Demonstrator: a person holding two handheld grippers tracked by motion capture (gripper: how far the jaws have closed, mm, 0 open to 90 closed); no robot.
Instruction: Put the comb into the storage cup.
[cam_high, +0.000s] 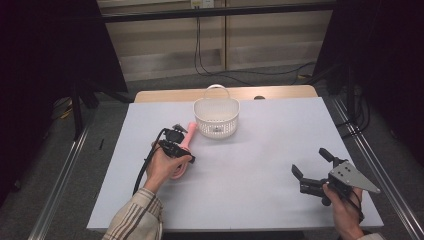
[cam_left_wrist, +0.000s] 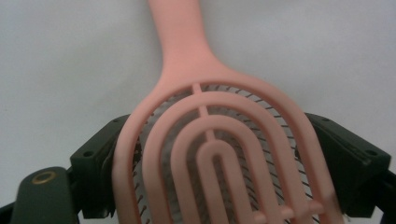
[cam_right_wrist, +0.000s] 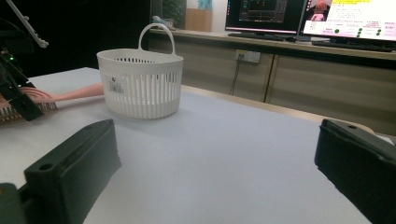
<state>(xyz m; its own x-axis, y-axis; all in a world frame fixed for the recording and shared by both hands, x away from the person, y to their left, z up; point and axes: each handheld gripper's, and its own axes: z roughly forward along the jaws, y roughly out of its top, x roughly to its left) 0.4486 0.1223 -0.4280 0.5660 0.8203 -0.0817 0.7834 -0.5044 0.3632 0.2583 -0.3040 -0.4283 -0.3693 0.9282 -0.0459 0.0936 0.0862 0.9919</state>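
One basket (cam_high: 216, 118) beside brush (cam_left_wrist: 219, 140) | left gripper (cam_high: 176, 145) clamps brush | right gripper (cam_high: 312, 169) wide, empty

The pink, smooth matt plastic hairbrush (cam_left_wrist: 219, 140) is showing thin dark bristles between its ribs. The white, slotted, slightly glossy plastic basket (cam_right_wrist: 140, 84) is sitting on the pale matt table cover (cam_high: 250, 170), while the black matt plastic left gripper (cam_left_wrist: 224, 163) is looking dull
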